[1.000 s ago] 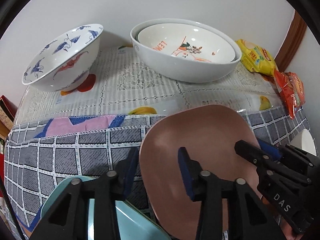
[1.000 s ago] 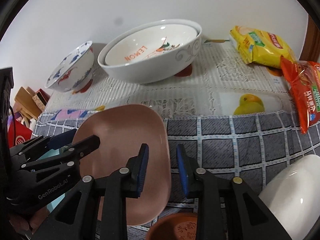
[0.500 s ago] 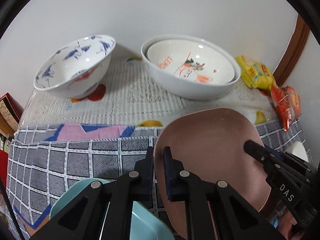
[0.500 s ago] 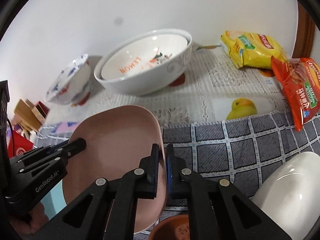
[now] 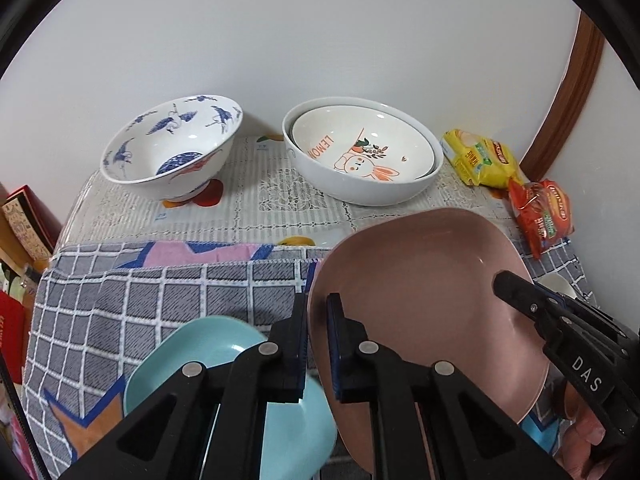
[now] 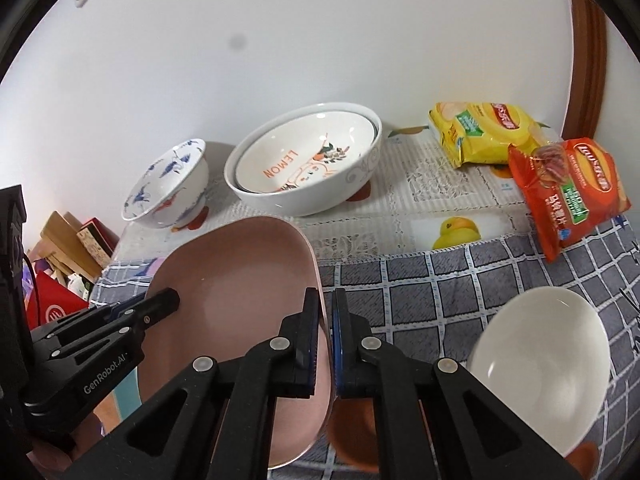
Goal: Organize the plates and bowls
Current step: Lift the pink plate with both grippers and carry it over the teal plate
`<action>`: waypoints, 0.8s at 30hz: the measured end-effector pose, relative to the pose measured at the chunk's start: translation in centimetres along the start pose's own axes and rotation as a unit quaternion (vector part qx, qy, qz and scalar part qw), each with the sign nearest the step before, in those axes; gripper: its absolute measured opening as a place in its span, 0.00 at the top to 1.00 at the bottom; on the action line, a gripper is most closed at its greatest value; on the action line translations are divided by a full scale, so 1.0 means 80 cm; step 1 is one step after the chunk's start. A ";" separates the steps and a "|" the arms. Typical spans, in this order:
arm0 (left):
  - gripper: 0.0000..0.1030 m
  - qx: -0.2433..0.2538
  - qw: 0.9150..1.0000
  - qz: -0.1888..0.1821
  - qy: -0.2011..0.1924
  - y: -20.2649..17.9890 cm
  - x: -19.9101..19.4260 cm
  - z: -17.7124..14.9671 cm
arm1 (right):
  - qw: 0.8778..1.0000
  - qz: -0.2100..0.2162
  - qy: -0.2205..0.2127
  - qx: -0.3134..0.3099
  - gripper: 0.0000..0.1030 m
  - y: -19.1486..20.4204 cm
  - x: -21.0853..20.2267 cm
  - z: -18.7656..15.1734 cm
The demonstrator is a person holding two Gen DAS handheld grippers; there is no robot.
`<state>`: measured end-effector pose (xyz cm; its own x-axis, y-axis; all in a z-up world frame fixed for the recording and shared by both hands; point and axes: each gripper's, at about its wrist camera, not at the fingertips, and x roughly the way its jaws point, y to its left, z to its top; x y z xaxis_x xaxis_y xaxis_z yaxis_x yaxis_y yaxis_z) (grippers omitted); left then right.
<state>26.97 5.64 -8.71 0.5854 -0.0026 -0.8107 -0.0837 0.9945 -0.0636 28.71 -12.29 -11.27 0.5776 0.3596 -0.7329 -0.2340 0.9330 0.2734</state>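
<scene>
Both grippers, left gripper (image 5: 318, 340) and right gripper (image 6: 326, 334), clamp opposite rims of the pink plate (image 5: 420, 300). Uneven lifting could tilt it, slipping from the fingers.

We see a dusty pink plate (image 5: 424, 280) and a pale turquoise plate (image 5: 208, 352) over a grey cloth (image 5: 132, 312) checked in white. The footed bowl (image 5: 172, 152) is white with blue cranes — a red mark on its outside. The nested bowl (image 5: 360, 148) shows orange "LEMON" lettering and a rabbit. One snack bag (image 6: 484, 132) is yellow, the other (image 6: 572, 188) orange-red. Both grippers (image 5: 318, 312) (image 6: 326, 308) are black with blue pads.
</scene>
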 end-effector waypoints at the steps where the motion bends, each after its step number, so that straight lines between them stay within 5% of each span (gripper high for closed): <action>1: 0.91 -0.001 1.000 0.001 -0.003 0.001 -0.007 -0.002 | 1.000 0.000 -0.002 -0.002 0.94 0.004 -0.005 -0.002; 24: 0.91 -0.022 0.999 0.014 -0.040 0.042 -0.107 -0.042 | 0.999 0.020 -0.032 -0.024 0.94 0.067 -0.086 -0.029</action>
<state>18.95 8.61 -3.96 0.6453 0.0350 -0.7632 -0.1356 0.9883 -0.0693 21.66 -9.81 -6.18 0.6156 0.3983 -0.6800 -0.2950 0.9166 0.2698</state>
